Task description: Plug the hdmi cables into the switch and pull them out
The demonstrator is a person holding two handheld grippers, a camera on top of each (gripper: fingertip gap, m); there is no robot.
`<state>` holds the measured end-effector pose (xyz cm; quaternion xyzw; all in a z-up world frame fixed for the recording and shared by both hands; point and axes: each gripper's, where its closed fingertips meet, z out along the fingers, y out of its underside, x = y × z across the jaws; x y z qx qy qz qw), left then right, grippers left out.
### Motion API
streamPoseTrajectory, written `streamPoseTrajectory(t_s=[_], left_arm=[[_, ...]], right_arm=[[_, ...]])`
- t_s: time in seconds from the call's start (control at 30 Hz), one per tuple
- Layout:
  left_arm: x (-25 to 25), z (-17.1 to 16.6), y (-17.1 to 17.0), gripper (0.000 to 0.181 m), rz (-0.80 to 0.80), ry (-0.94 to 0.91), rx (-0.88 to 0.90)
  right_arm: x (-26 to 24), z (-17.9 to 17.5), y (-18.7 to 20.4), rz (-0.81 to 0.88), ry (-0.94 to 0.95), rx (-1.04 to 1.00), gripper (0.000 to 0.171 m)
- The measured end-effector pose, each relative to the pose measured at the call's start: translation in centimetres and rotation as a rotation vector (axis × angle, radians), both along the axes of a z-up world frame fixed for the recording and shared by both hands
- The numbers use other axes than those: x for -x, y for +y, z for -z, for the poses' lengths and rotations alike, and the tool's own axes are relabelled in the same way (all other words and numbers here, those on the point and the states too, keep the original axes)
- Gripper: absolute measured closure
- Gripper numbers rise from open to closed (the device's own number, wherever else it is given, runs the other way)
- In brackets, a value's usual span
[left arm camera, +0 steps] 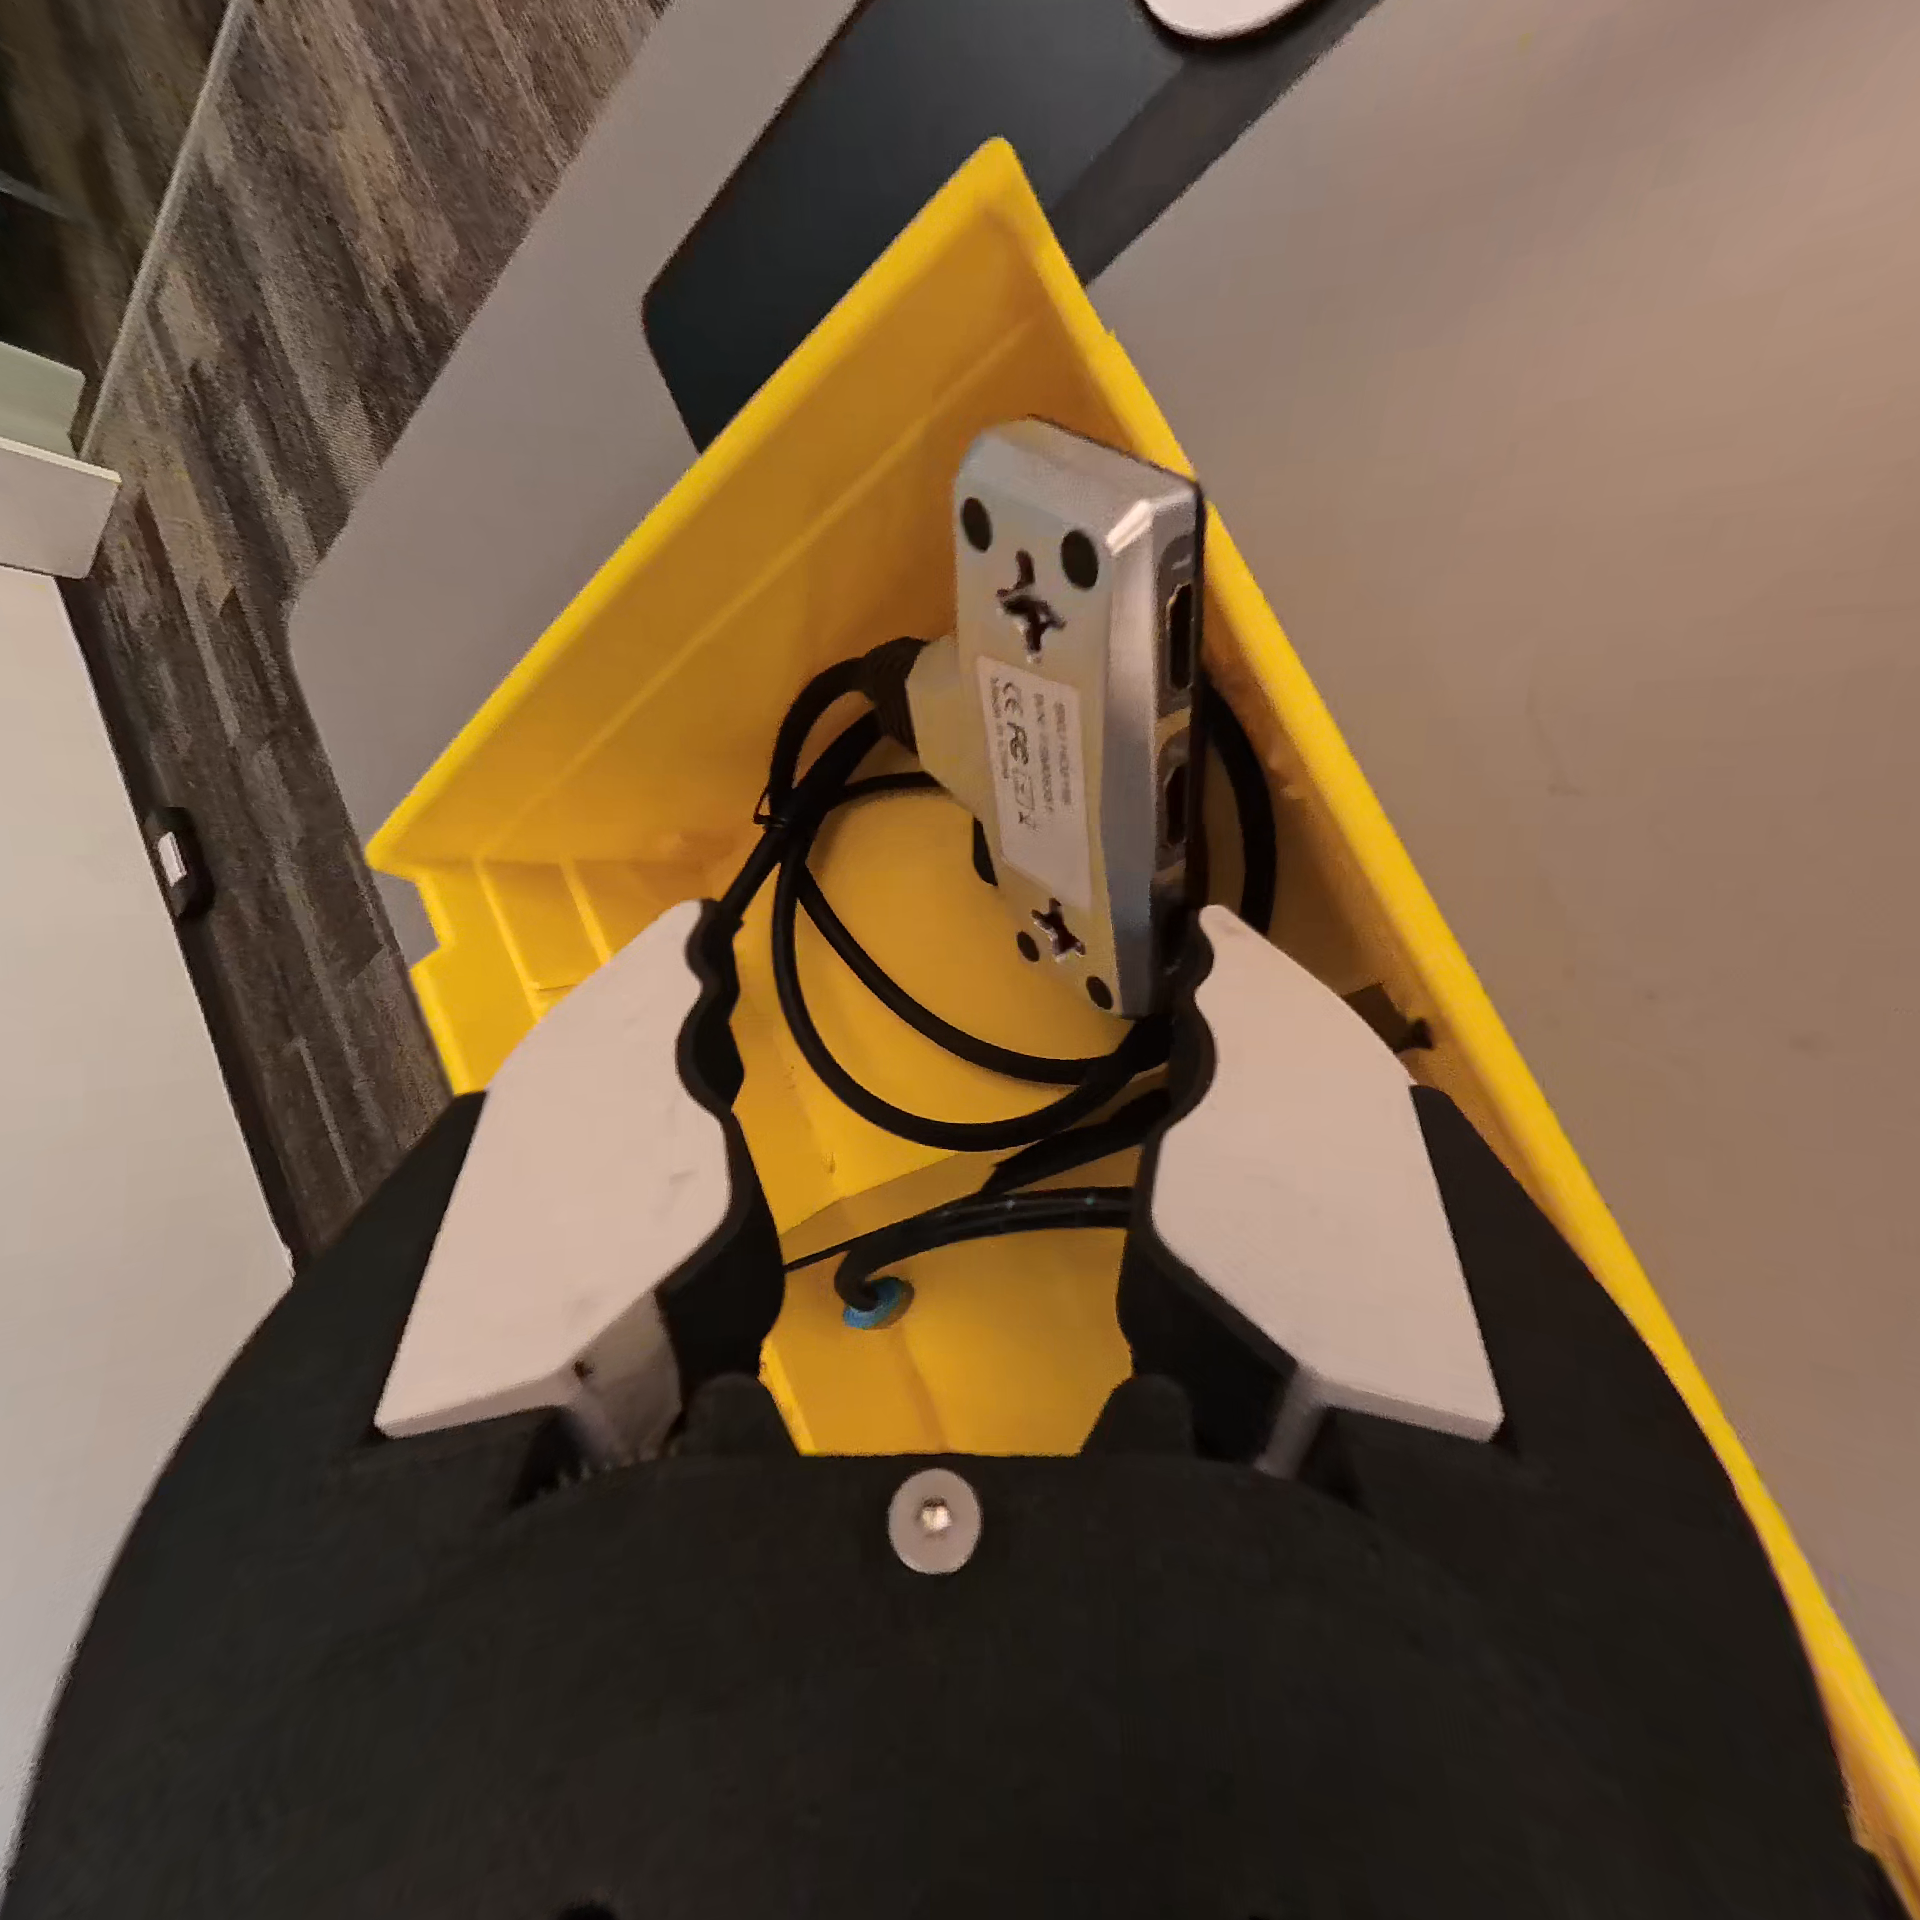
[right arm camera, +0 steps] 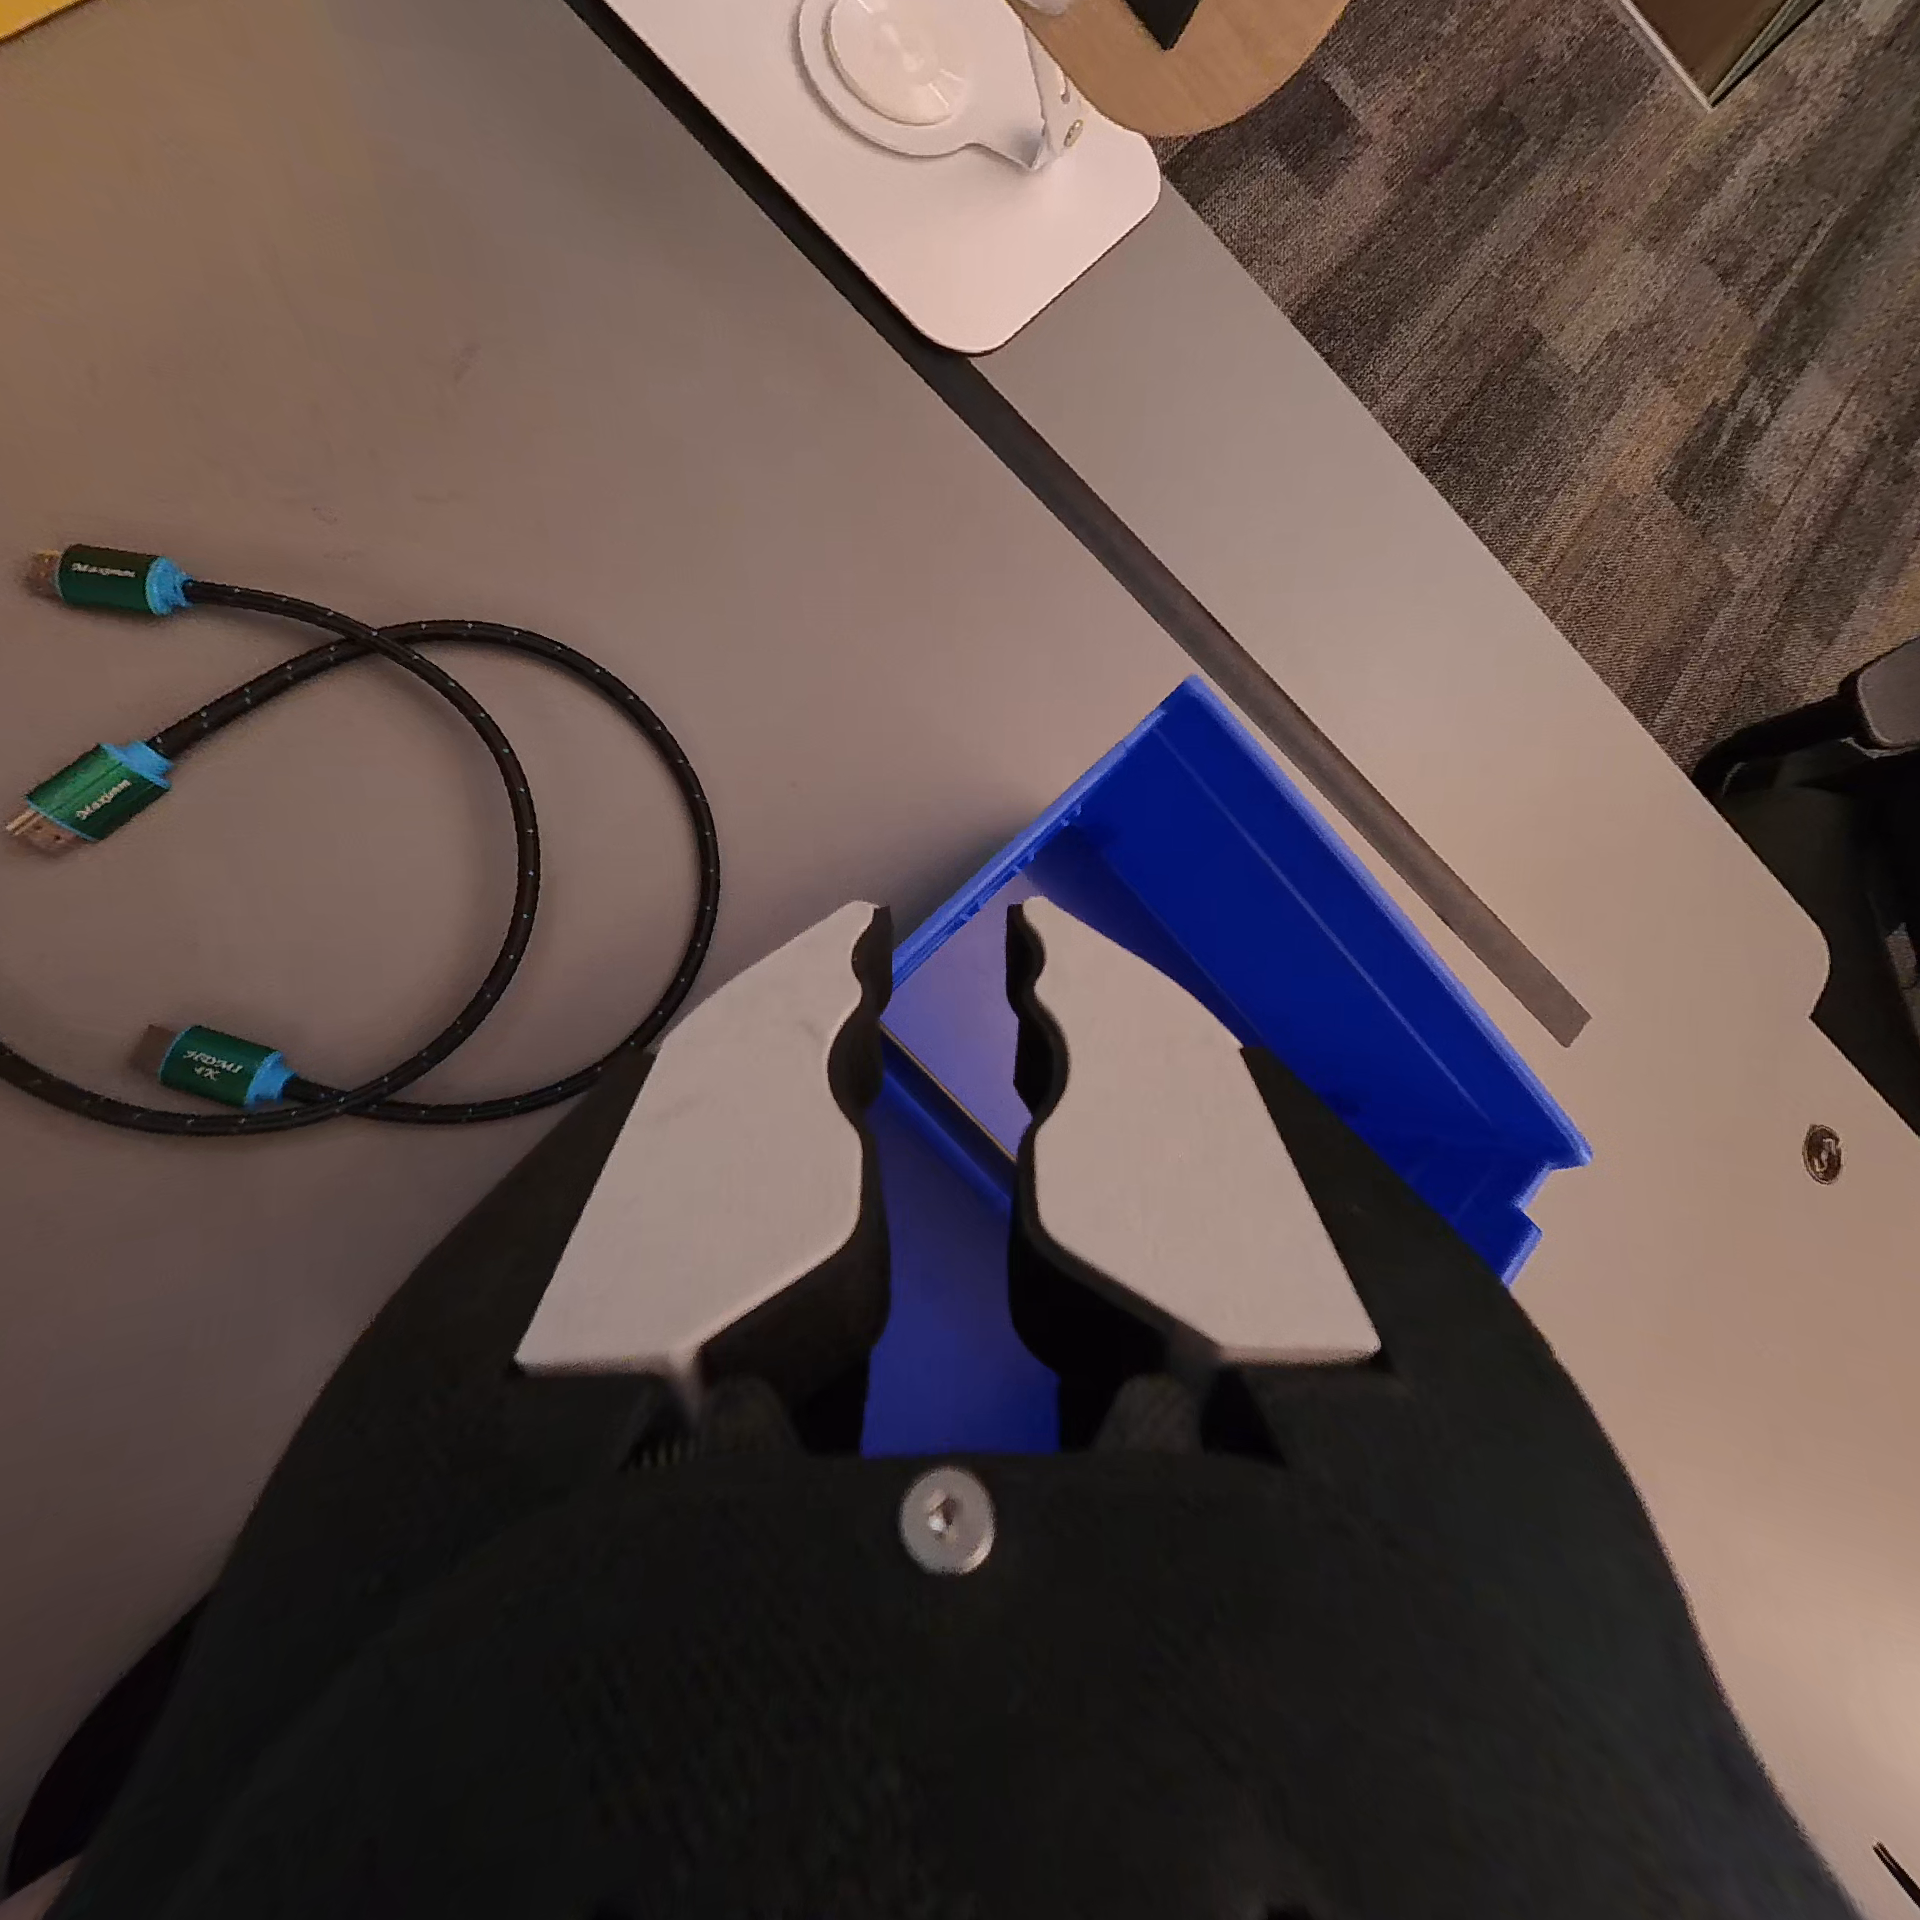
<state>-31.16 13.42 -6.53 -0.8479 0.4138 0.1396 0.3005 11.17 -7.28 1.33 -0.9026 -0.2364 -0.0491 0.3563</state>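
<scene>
A silver HDMI switch (left arm camera: 1060, 717) leans on edge against the right wall of a yellow bin (left arm camera: 727, 644), its underside towards me and its ports (left arm camera: 1179, 634) on the right side. Its black lead (left arm camera: 831, 987) coils under it. My left gripper (left arm camera: 951, 925) is open and empty over the bin, with the right fingertip (left arm camera: 1221, 935) beside the switch's lower end. Black braided HDMI cables (right arm camera: 623, 790) with green plugs (right arm camera: 208, 1065) lie on the grey table to the left of my right gripper (right arm camera: 948, 912). It is narrowly open and empty above an empty blue bin (right arm camera: 1299, 935).
A white flat base (right arm camera: 987, 239) and a dark strip (right arm camera: 1247, 675) lie on the table beyond the blue bin. A dark mat (left arm camera: 883, 208) lies behind the yellow bin. The table edge and carpet (right arm camera: 1610, 312) are at the right, with a chair (right arm camera: 1849, 810) nearby.
</scene>
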Motion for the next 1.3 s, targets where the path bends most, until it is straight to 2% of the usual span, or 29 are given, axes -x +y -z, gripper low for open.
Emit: streamPoseTrajectory(t_s=[0.23,0.43,0.67,0.8,0.87,1.0,1.07,1.3], left_arm=[[2.1,-2.1,0.9,0.100,-0.060,-0.052,-0.089],[3.4,-0.9,-0.1,0.101,-0.021,-0.005,-0.015],[2.0,-1.6,-0.3,0.110,0.038,-0.093,-0.033],[1.3,-2.0,-0.2,0.108,0.062,-0.114,-0.056],[0.6,-1.4,-0.5,0.102,0.088,-0.132,-0.020],[-0.1,0.0,-0.1,0.098,0.145,-0.022,-0.038],[-0.8,0.3,0.2,0.104,0.179,0.015,-0.066],[-1.5,0.5,0.9,0.110,0.179,0.140,-0.108]], right_arm=[[-0.2,-0.1,-0.1,0.005,0.002,-0.002,0.149],[-0.3,-0.2,-0.2,0.005,0.002,-0.004,0.149],[-0.2,-0.1,-0.2,-0.002,-0.006,0.001,0.149],[-0.1,0.0,-0.2,-0.006,-0.010,0.005,0.149],[-0.1,0.0,-0.2,-0.007,-0.010,0.005,0.149],[0.0,0.1,-0.2,-0.009,-0.013,0.008,0.149],[0.0,0.1,-0.2,-0.011,-0.014,0.009,0.149],[0.0,0.2,-0.3,-0.012,-0.022,0.017,0.149]])
